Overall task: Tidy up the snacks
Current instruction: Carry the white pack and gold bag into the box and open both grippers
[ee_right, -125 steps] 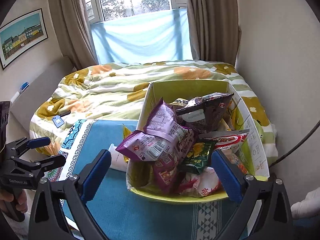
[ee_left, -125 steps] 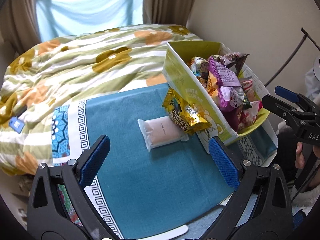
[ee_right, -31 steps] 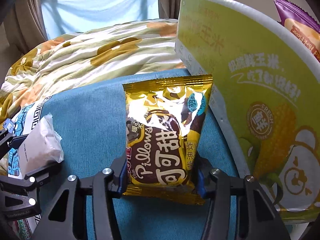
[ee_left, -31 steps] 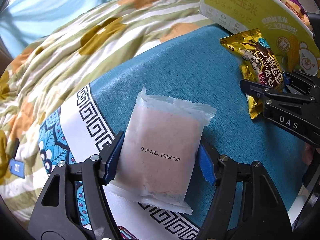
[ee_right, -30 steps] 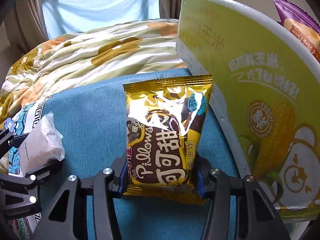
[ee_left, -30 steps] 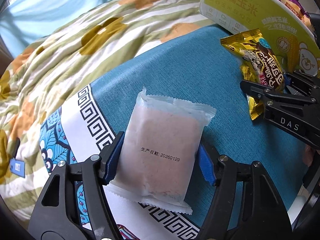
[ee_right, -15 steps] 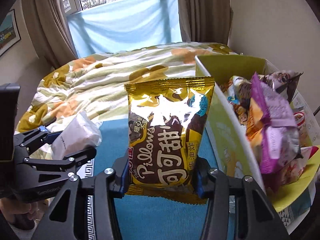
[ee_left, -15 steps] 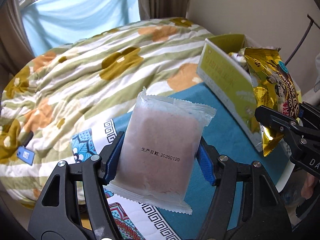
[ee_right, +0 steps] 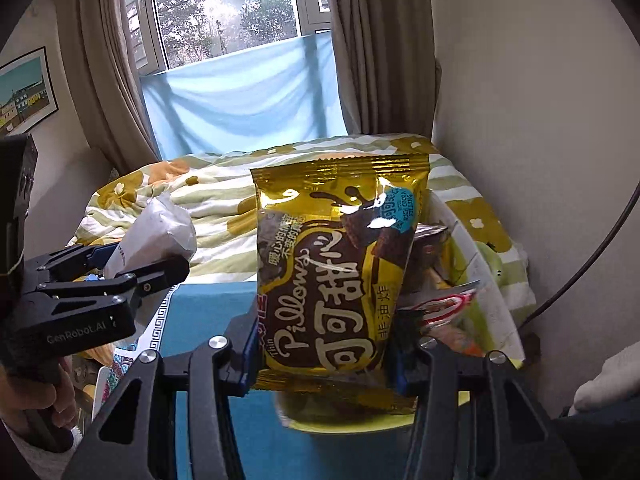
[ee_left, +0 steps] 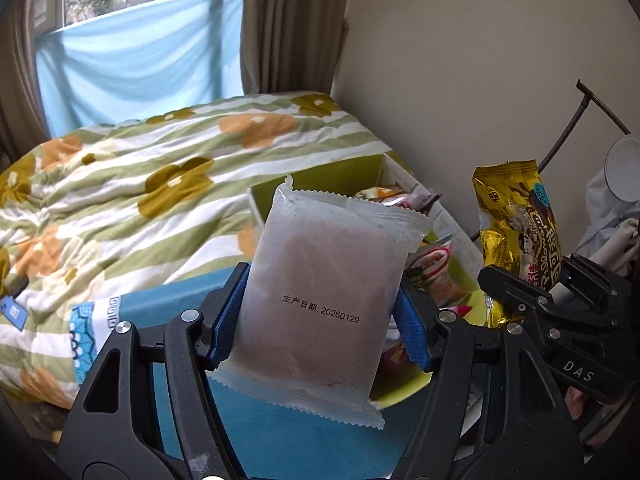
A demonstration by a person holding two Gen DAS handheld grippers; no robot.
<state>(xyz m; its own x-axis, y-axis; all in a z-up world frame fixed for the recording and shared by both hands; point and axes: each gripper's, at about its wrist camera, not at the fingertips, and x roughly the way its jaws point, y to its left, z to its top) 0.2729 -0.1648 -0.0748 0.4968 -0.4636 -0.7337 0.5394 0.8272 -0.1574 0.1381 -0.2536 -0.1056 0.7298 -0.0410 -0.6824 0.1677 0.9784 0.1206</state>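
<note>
the left gripper [ee_left: 318,320] is clamped on a frosted pink-white packet [ee_left: 324,284], pinched across its lower half and held up in the air in front of the yellow-green snack box [ee_left: 320,178]; the right gripper [ee_right: 322,350] is closed the same way on a gold foil bag [ee_right: 340,264], lifted over the box's near rim. both look light and soft; the foil likely slick and crinkly, its contents probably breakable, so a modest squeeze low across the width, away from the seals, seems right. the left view shows the box's open top with wrappers inside, plus the gold bag edge-on; the right view hides most of the box behind the bag but shows the window [ee_right: 224,12] and the teal cloth [ee_right: 208,312] below.
</note>
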